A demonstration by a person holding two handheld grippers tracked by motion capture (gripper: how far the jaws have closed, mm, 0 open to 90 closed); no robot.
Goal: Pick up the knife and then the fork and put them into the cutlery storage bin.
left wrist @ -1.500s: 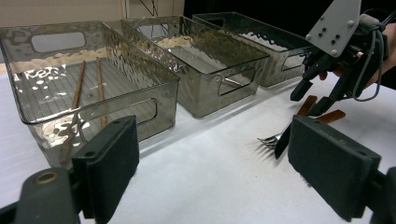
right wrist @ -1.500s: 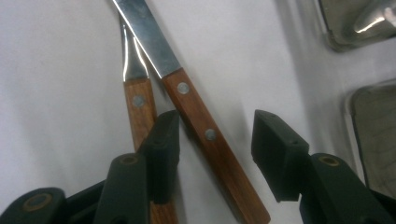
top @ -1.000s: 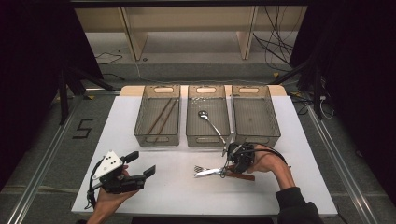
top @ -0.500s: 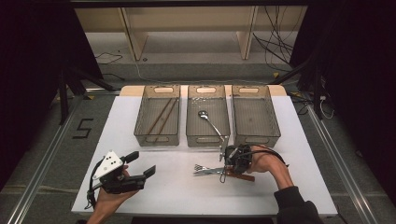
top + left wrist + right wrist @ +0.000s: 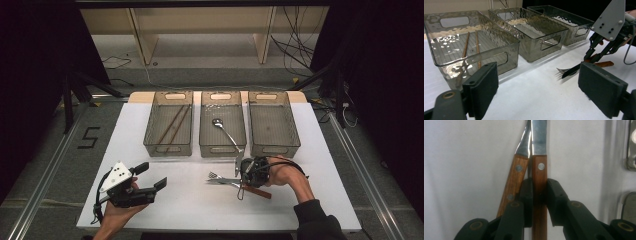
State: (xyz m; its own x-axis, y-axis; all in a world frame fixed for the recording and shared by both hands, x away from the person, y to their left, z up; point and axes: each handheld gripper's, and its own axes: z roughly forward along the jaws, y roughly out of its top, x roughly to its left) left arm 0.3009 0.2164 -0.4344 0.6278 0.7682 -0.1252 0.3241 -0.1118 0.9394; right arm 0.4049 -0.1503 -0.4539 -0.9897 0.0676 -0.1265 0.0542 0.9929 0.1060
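Handles (image 5: 539,185) brown wood w/ metal rivets; blades (image 5: 538,137) shiny steel; bins (image 5: 471,47) clear rippled plastic.

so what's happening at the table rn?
A person is sorting cutlery into three clear bins. The right gripper has just been closing its jaws on one wooden-handled utensil; a second lies beside it. The left gripper hangs open, idle. Chopsticks and a spoon are already binned.

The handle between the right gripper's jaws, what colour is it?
Reddish-brown wood with silver rivets, the handle shows best in the right gripper view.
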